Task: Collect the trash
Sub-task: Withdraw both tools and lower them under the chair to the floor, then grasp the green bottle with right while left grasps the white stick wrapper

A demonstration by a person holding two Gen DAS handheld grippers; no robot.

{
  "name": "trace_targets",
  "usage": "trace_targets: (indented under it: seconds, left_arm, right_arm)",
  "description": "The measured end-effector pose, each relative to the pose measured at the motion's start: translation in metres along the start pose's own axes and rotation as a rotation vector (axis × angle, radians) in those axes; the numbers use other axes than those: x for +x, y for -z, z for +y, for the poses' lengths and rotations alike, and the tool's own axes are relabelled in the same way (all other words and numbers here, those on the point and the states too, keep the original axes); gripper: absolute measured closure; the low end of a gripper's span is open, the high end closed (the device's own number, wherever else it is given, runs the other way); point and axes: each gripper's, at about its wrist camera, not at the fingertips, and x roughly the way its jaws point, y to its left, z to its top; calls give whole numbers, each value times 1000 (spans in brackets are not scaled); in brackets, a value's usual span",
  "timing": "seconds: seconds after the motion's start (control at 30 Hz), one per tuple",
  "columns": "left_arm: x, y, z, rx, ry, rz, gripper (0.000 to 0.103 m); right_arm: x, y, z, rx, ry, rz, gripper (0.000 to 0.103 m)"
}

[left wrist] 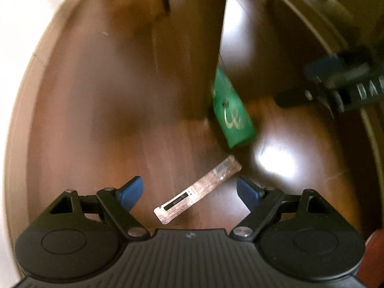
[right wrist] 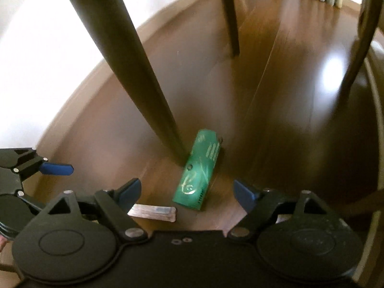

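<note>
A long clear stick wrapper [left wrist: 199, 189] lies on the brown wooden floor between the open blue fingertips of my left gripper [left wrist: 190, 192]. It also shows in the right wrist view [right wrist: 153, 212], low and left. A green wrapper [left wrist: 231, 112] lies just beyond it, against the foot of a dark chair leg [left wrist: 189, 48]. In the right wrist view the green wrapper [right wrist: 199, 172] lies ahead of my open, empty right gripper [right wrist: 187, 192], touching the chair leg [right wrist: 134, 67]. The left gripper [right wrist: 36, 168] shows at the left edge. The right gripper [left wrist: 336, 88] shows at the right of the left wrist view.
More chair legs [right wrist: 230, 16] stand farther back on the floor. A pale wall with a baseboard [right wrist: 79, 91] curves along the left. A curved chair rail [right wrist: 376, 110] runs along the right edge.
</note>
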Motion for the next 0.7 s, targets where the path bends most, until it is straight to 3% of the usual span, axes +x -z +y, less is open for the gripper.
trace_targets:
  seconds: [0.33, 0.5, 0.63, 0.7]
  left_arm:
    - [80, 24, 6, 117, -7, 32, 18]
    - [95, 35, -1, 191, -3, 38, 18]
    - [96, 34, 1, 166, 23, 32, 19]
    - [95, 33, 2, 151, 47, 35, 26]
  right_arm:
    - [81, 1, 2, 6, 73, 118, 27]
    - [105, -6, 4, 32, 118, 174, 28]
    - [115, -8, 2, 65, 129, 192, 29]
    - [121, -7, -1, 84, 130, 205, 30]
